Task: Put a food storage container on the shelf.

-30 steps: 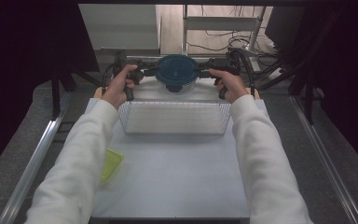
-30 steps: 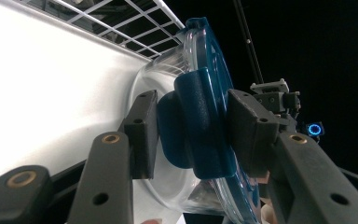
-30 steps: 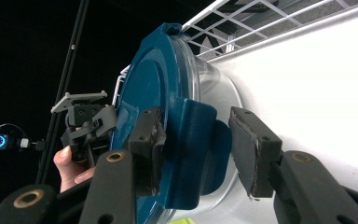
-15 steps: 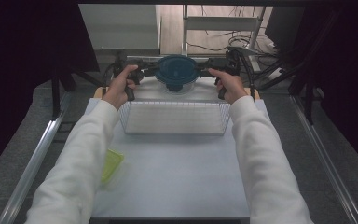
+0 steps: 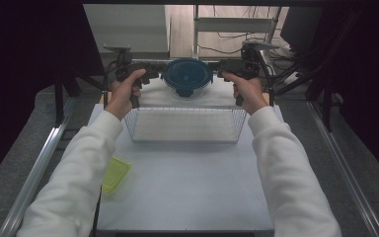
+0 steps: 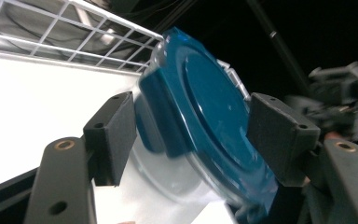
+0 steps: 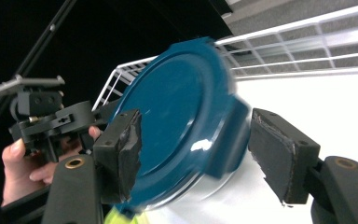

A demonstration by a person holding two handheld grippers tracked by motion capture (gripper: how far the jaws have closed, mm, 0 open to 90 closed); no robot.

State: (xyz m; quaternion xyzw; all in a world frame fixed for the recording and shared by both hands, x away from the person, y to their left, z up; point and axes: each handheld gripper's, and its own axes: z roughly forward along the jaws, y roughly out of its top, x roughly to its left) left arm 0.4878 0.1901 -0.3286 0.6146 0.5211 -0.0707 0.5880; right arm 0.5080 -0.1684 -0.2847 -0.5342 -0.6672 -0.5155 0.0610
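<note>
Blurring at its edges, the blue-lidded container (image 7: 182,121) hides the basket's (image 5: 185,111) far rim.

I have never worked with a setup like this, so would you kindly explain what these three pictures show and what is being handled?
A person at a white table holds a hand-operated two-jaw gripper in each hand. The high view looks down from above: left gripper and right gripper flank a clear round container with a blue lid, behind a white wire basket. A yellow-green container lies near the left sleeve. The other two pictures come from cameras riding on each gripper, looking along its black jaws. In both, the jaws have just been opening; the lid's side tabs sit between the pads, apparently without contact.
</note>
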